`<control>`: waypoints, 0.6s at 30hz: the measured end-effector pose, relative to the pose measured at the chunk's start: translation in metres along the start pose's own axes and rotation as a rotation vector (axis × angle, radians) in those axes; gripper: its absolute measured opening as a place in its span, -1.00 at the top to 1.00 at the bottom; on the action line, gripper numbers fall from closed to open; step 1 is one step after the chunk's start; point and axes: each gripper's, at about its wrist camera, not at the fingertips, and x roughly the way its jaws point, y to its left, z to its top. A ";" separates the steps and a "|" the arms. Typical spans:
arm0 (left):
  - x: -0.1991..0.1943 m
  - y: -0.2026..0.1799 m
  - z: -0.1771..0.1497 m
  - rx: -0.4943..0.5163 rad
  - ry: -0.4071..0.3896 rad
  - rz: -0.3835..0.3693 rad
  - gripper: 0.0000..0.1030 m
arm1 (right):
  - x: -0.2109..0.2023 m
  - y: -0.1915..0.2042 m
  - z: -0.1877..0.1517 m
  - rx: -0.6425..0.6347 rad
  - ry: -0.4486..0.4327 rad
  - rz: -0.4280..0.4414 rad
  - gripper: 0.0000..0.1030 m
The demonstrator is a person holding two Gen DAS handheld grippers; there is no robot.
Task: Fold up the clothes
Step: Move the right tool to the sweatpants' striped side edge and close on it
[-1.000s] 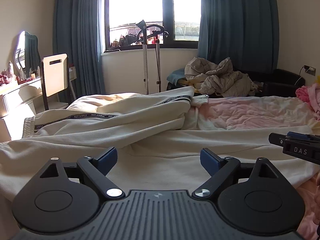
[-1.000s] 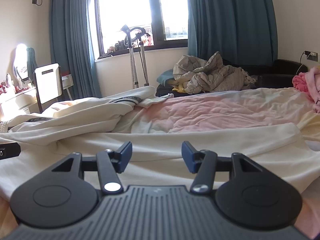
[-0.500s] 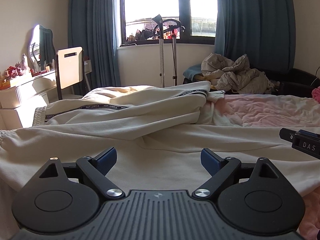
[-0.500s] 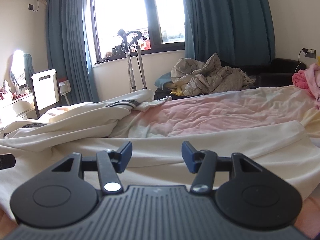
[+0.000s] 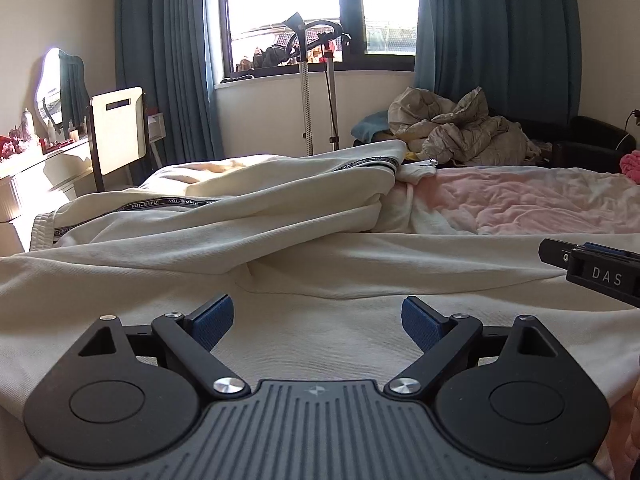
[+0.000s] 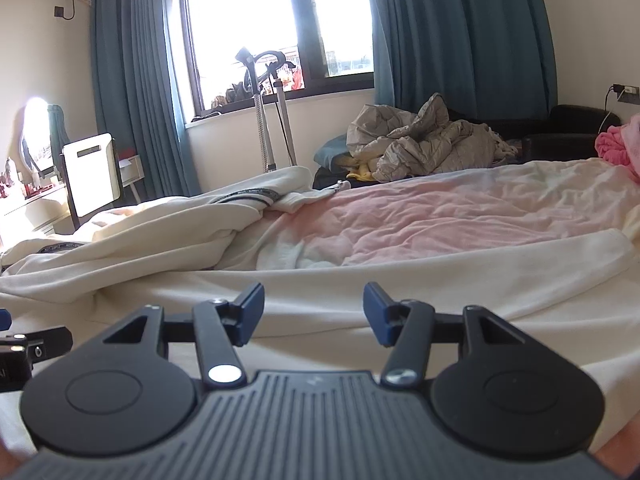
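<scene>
Fingers of both grippers spread, empty, over cream garment

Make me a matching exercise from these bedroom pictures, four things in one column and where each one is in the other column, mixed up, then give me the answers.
Things:
1. cream trousers
2. grey quilted jacket
3. pink bedsheet
4. white chair

Places:
A. beside the dressing table, at the left wall
B. heaped below the right curtain, beyond the bed
C. spread over the bed, right of the trousers
D. lying across the bed, in front of both open grippers

Pairs: 1-D, 2-B, 3-C, 4-A
</scene>
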 end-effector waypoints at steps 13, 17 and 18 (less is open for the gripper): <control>-0.005 0.022 0.014 -0.120 -0.062 0.047 -0.81 | 0.067 0.000 0.057 0.106 -0.023 0.000 -0.21; 0.005 0.035 0.011 -0.178 -0.053 0.080 -0.82 | 0.123 0.000 0.076 0.100 0.015 -0.004 -0.21; 0.009 0.035 0.009 -0.163 -0.056 0.090 -0.82 | 0.144 -0.001 0.079 0.118 0.047 -0.001 -0.21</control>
